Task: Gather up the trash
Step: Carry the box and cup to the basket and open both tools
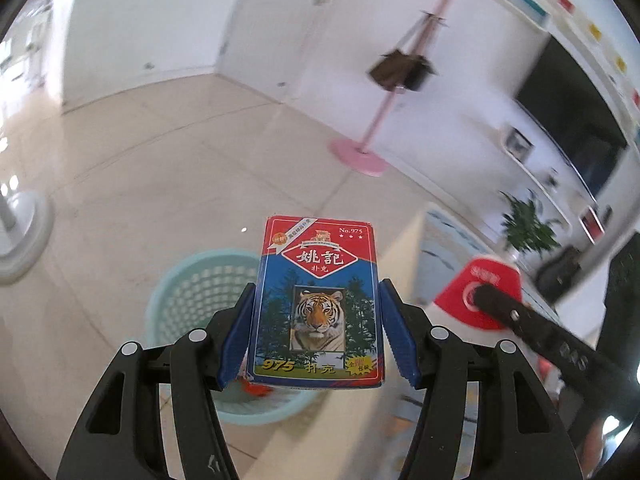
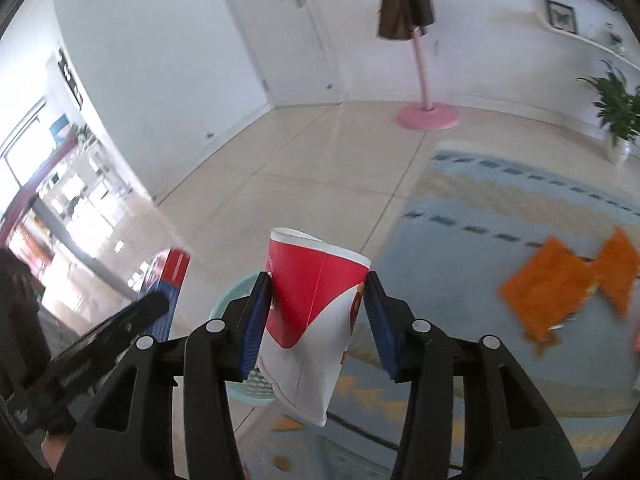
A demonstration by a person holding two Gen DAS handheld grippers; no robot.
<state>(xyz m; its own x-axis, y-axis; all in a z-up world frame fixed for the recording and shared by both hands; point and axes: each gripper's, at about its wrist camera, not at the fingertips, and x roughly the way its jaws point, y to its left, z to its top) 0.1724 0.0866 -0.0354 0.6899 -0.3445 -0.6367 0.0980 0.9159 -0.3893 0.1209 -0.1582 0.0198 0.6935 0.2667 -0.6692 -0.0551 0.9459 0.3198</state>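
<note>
Gripping a playing-card box [image 1: 318, 304] between its blue pads, the left gripper [image 1: 318, 322] holds it above a pale green basket [image 1: 188, 292] on the tiled floor, where something orange-red already lies at the bottom. Just beside it, the right gripper [image 2: 316, 320] is clamped on a squashed red-and-white paper cup [image 2: 312, 320], its jaws pinching the sides flat, with the basket's rim showing below. Neither piece has been let go yet, so I judge both drops are still to come. Farther off on the patterned rug [image 2: 500, 200], an orange wrapper [image 2: 560, 284] remains to be collected. Beyond stands a pink coat stand [image 2: 424, 80] by the wall.
</note>
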